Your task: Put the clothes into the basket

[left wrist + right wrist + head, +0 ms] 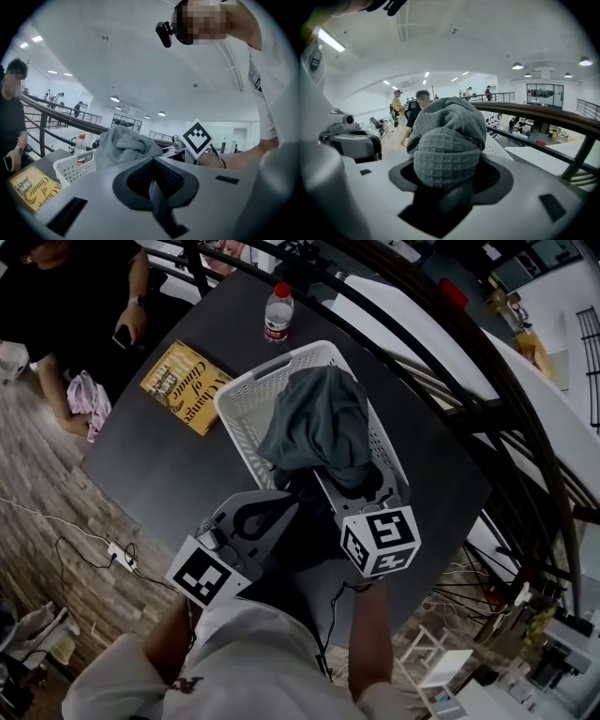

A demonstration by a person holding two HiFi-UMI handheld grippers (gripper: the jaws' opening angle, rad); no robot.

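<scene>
Cloth [319, 427], grey and waffle-textured, heaped on the white basket [239, 395] and standing above its rim. Its near end is pinched between the closed jaws of the right gripper [349, 486], as the right gripper view confirms. The left gripper [255, 518] hangs just beside, jaws pressed together on nothing. The step appears to be the final lowering. The held end is best carried inward over the near rim and down before release, so the bulk settles inside rather than spilling over the wall; the free gripper could press the heap down. The basket stands on a dark table [159, 474], with a yellow book [186, 385] and a bottle [278, 312] near it. A person [75, 296] stands at the far corner, a pink cloth [86, 399] by one hand. Wood-look floor [37, 484], a dark railing [525, 427] and a bright open hall lie beyond.
</scene>
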